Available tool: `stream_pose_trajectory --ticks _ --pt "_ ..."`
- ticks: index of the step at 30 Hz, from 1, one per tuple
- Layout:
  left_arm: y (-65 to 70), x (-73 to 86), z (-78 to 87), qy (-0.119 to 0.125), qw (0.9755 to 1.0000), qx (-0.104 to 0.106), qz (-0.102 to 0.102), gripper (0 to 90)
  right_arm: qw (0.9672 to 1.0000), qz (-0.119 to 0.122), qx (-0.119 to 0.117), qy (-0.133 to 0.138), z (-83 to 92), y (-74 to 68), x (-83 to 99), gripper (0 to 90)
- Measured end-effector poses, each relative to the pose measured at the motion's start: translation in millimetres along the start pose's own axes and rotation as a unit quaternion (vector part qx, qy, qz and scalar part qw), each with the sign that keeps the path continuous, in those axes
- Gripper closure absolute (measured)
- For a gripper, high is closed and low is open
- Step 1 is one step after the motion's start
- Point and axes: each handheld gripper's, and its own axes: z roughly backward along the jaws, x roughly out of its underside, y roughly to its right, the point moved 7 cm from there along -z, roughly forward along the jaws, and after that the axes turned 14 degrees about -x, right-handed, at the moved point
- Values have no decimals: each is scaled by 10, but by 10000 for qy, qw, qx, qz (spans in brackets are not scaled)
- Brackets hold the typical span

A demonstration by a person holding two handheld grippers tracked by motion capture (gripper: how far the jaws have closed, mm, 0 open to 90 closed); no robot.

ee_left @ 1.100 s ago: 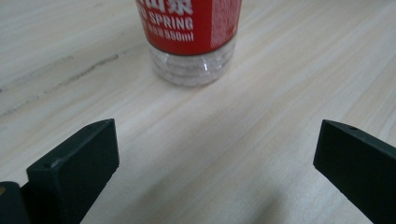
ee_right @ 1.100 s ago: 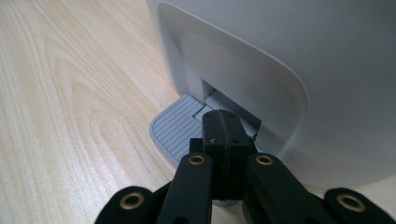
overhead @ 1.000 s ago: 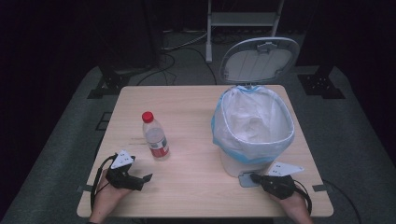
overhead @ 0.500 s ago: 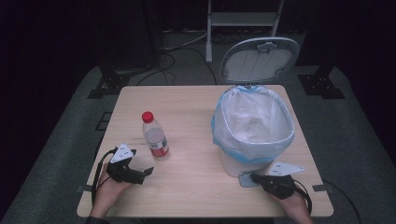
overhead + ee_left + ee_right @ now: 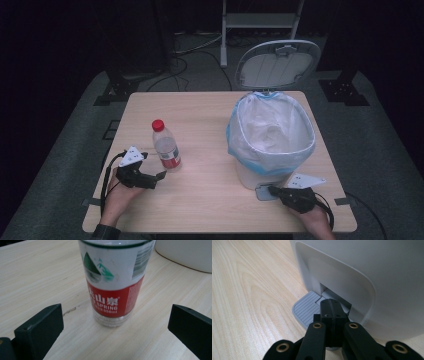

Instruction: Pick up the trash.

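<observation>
A water bottle [image 5: 165, 145] with a red cap stands upright on the left half of the wooden counter [image 5: 210, 200]. The left gripper [image 5: 159, 175] sits just in front of it, its 2 jaws spread wide; in the left gripper view the bottle [image 5: 113, 282] stands between and just beyond the jaw tips, touching neither. On the right stands a white pedal bin [image 5: 270, 145] lined with a blue-edged bag, its lid [image 5: 278, 65] raised upright. The right gripper [image 5: 272, 190] rests at the bin's base, jaws closed together with nothing between them. In the right gripper view the closed tips [image 5: 331, 305] press on the grey ribbed pedal [image 5: 308, 308].
</observation>
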Motion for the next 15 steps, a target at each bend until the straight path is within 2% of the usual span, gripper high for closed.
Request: stream_pose_trajectory --ticks 3,5,15 --pt "6 -48 -27 25 10000 -10 -31 0 10000 2 1 -2 0 0 0 900" --pt "13 -87 -61 126 9999 34 47 0 10000 12 6 -2 0 0 0 900" --pt "31 -181 -147 149 9999 49 5 0 10000 12 0 -8 1 0 0 900"
